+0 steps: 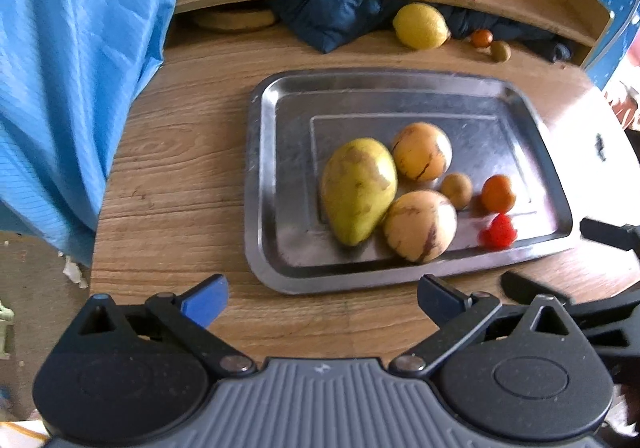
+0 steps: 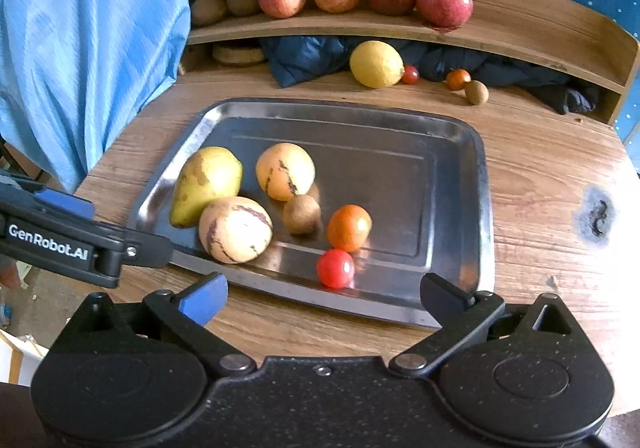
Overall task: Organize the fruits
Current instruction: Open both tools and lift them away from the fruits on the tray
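Note:
A steel tray (image 2: pixel 486 208) lies on the round wooden table. On it are a yellow-green mango (image 2: pixel 208 184), two striped yellow melons (image 2: pixel 285 171) (image 2: pixel 236 229), a small kiwi (image 2: pixel 302 214), an orange tomato (image 2: pixel 349 228) and a red cherry tomato (image 2: pixel 335 268). My right gripper (image 2: pixel 324 300) is open above the tray's near rim, just in front of the red tomato, holding nothing. My left gripper (image 1: pixel 324 298) is open and empty over the table before the tray (image 1: pixel 256 184), facing the mango (image 1: pixel 358 190).
At the back of the table lie a lemon (image 2: pixel 376 64), small tomatoes (image 2: pixel 458 79) and a kiwi (image 2: pixel 477 92). A curved wooden shelf (image 2: pixel 520 28) holds apples, kiwis and bananas. A blue cloth (image 2: pixel 88 48) hangs at the left; a dark garment (image 2: pixel 304 56) lies under the shelf.

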